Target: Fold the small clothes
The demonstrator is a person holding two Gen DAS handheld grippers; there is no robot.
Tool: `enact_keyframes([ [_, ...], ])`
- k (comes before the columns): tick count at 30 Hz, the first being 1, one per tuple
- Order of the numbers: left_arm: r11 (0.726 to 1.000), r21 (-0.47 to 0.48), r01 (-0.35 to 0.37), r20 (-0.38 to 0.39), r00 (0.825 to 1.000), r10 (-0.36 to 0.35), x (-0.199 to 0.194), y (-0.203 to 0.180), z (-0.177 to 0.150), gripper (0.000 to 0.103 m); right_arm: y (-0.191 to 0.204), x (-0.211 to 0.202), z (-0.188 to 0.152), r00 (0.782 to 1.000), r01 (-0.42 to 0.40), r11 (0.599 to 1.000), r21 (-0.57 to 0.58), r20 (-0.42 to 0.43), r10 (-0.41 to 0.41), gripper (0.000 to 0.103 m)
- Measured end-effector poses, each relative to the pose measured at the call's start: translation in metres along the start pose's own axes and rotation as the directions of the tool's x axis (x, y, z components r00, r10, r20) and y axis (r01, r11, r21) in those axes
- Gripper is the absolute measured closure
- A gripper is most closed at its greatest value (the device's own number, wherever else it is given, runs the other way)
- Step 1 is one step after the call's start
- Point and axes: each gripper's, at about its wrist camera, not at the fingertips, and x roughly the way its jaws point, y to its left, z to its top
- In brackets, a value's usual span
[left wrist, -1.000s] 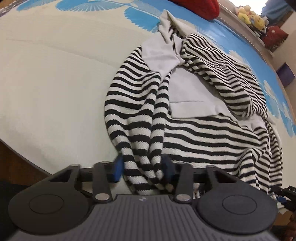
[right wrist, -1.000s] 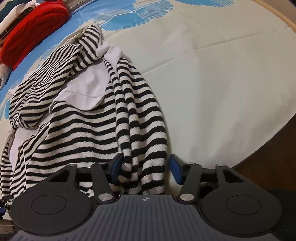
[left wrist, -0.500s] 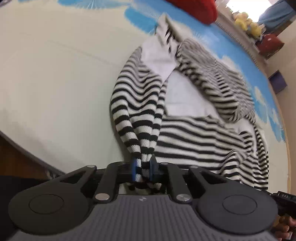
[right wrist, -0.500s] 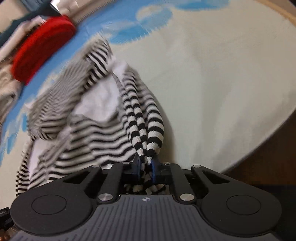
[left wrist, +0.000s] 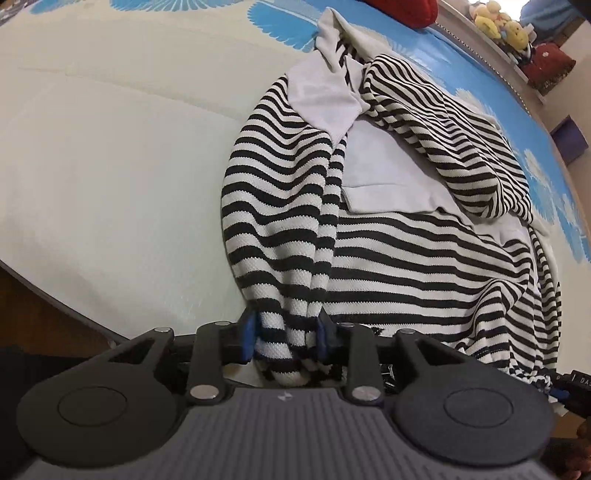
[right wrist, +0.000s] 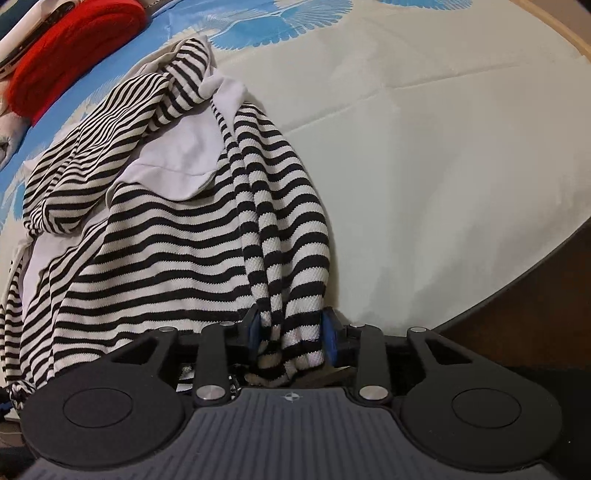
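A black-and-white striped top [left wrist: 388, 258] with pale grey panels lies crumpled on the bed; the right wrist view shows the same top [right wrist: 166, 258]. One bunched striped sleeve [left wrist: 280, 221] runs down into my left gripper [left wrist: 284, 334]. Its jaws are opening, and the blue pads flank the cuff without squeezing it. The other striped sleeve [right wrist: 284, 221] runs into my right gripper [right wrist: 291, 332]. Those jaws are opening too, with the cuff loose between the pads. Both cuffs rest near the bed's front edge.
The cream bedsheet [left wrist: 110, 166] has blue bird prints at the far side. A red cushion [right wrist: 74, 48] lies at the back, with plush toys [left wrist: 498, 22] on a ledge behind. The bed's edge [right wrist: 517, 280] drops to a dark wooden floor just beside each gripper.
Half a second ago both grippers pinched the sleeve cuffs tightly. Now the jaws have spread apart again, and the sleeves lie wider and flatter, much as one second ago.
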Motion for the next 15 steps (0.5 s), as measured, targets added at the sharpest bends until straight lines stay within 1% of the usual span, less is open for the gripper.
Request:
enact_keyframes([
  [1,1.0,0.007,0.004,0.0,1.0,-0.004,0.0,0.0,-0.001,0.078,0.001,0.001,0.0,1.0,-0.002,1.0,-0.006,0.002,0.002,0.072],
  [2,1.0,0.016,0.01,0.0,1.0,-0.01,-0.001,-0.001,-0.001,0.083,0.002,0.0,0.0,1.0,-0.008,1.0,-0.013,0.003,0.008,0.078],
  [3,1.0,0.026,0.01,0.004,1.0,-0.01,-0.002,-0.003,-0.001,0.086,0.002,0.0,0.0,1.0,-0.015,1.0,-0.019,0.006,0.016,0.082],
  [5,0.999,0.041,0.009,0.015,1.0,-0.01,-0.005,-0.003,-0.002,0.088,0.003,-0.003,0.0,1.0,-0.025,0.999,-0.028,0.017,0.026,0.088],
  [8,0.999,0.025,0.024,0.02,1.0,-0.024,-0.008,0.0,-0.002,0.087,0.0,-0.01,0.001,0.998,-0.045,0.999,-0.009,0.046,0.046,0.089],
  [10,1.0,0.004,0.019,0.01,1.0,-0.019,-0.007,0.003,-0.001,0.079,-0.002,-0.013,0.002,0.997,-0.052,0.999,-0.008,0.053,0.052,0.088],
  [11,1.0,-0.004,0.011,0.002,1.0,-0.011,-0.006,0.004,-0.001,0.071,-0.002,-0.012,0.001,0.998,-0.048,0.999,-0.007,0.048,0.048,0.084],
  [12,1.0,-0.007,0.008,-0.006,1.0,-0.008,-0.004,0.005,-0.002,0.07,-0.003,-0.01,0.001,0.999,-0.037,0.999,-0.005,0.039,0.037,0.076],
  [13,1.0,-0.007,0.009,-0.014,1.0,-0.01,-0.003,0.005,-0.002,0.07,-0.004,-0.008,0.0,0.999,-0.018,1.0,-0.001,0.026,0.018,0.073],
  [14,1.0,0.001,0.007,-0.014,1.0,-0.007,-0.003,0.005,-0.003,0.07,-0.005,-0.005,-0.001,1.0,-0.008,1.0,0.001,0.012,0.008,0.068],
  [15,1.0,0.013,0.003,-0.011,1.0,-0.003,-0.003,0.004,-0.003,0.07,-0.006,-0.003,-0.002,1.0,-0.004,1.0,0.004,-0.002,0.004,0.067],
])
